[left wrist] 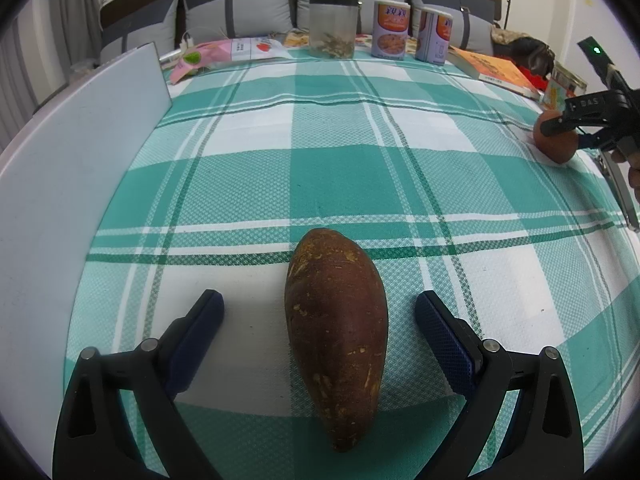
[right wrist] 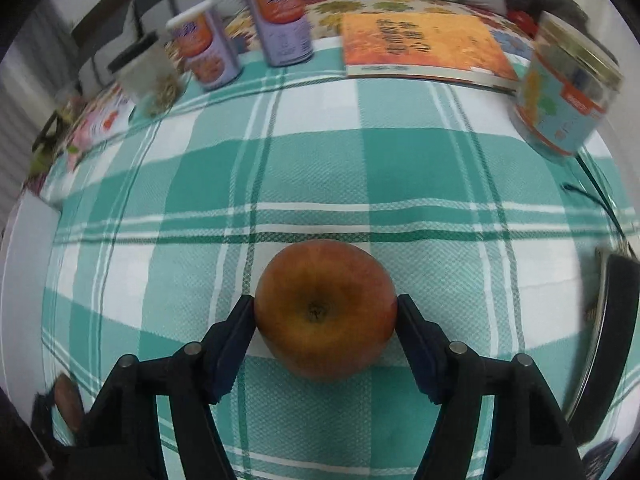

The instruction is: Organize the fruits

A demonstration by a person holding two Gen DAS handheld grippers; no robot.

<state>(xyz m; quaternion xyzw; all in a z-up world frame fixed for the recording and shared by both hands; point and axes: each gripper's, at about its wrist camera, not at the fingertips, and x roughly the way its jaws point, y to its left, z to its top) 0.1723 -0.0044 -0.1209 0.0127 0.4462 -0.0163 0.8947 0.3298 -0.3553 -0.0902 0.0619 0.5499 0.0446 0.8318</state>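
A long reddish-brown sweet potato (left wrist: 336, 336) lies on the green-and-white checked cloth (left wrist: 360, 168), pointing away from me. My left gripper (left wrist: 320, 300) is open, a finger on each side of it with wide gaps. A red-orange apple (right wrist: 326, 308) rests on the cloth, stem hollow facing the camera. My right gripper (right wrist: 326, 304) straddles it, blue pads right at its two sides; I read it as open. In the left wrist view the right gripper (left wrist: 576, 128) and the apple (left wrist: 556, 148) are at the far right. The sweet potato (right wrist: 68, 404) shows blurred at the lower left.
A white board (left wrist: 80, 160) stands along the left. At the back are a clear jar (left wrist: 332, 28), two purple cans (left wrist: 390, 28), a pink packet (left wrist: 216, 54) and an orange book (left wrist: 496, 70). A round tub (right wrist: 564, 92) and a black object (right wrist: 612, 340) are on the right.
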